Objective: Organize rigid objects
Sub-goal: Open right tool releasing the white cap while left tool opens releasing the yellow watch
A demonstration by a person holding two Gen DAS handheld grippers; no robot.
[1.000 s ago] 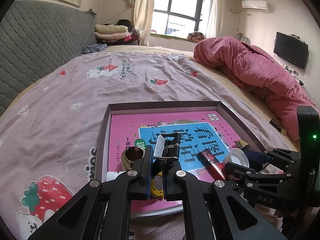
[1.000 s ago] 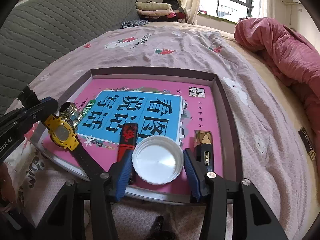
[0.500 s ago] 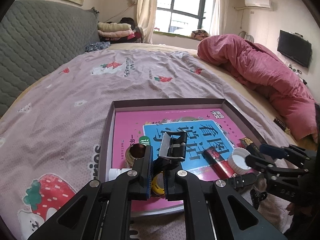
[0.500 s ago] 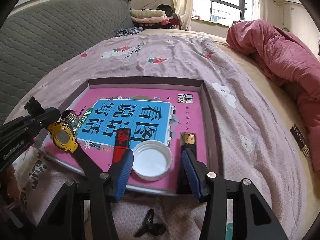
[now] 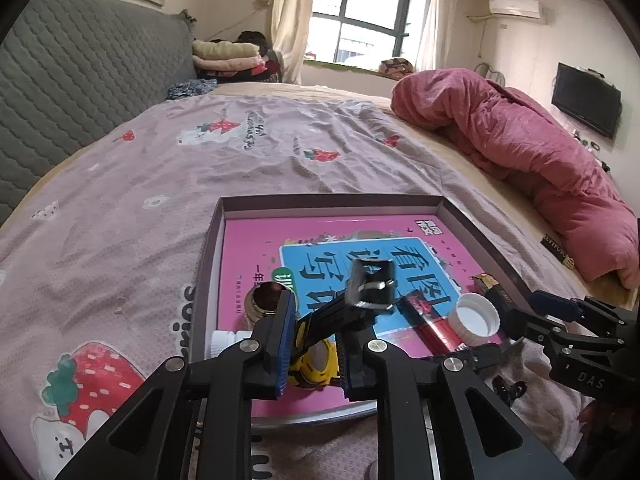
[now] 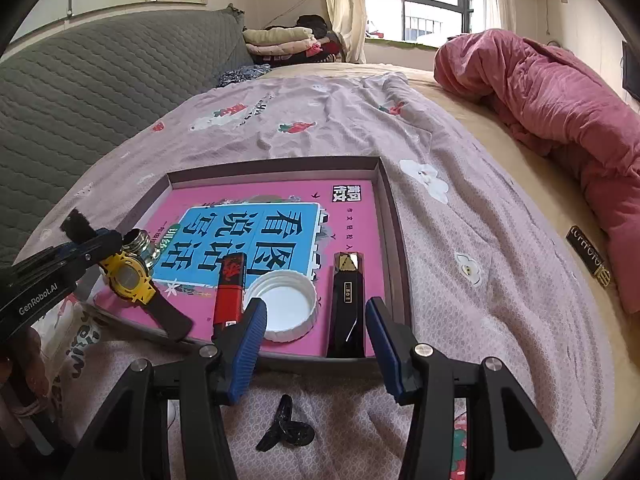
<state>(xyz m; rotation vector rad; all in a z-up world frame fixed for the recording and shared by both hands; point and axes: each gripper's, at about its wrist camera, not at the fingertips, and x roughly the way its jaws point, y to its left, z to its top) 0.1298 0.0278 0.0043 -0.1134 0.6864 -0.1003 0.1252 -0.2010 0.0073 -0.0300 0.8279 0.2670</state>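
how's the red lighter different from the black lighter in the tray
The red lighter is red with a black cap end; the black lighter is glossy black with a gold tip. The red lighter lies tilted, left of the white lid; the black lighter lies straight along the tray's right wall. The black one looks wider. Both lie flat on the pink book, neither held.

A yellow watch [image 6: 127, 279] with a black strap lies on the pink book [image 6: 276, 204], beside a white cap [image 6: 282, 305].
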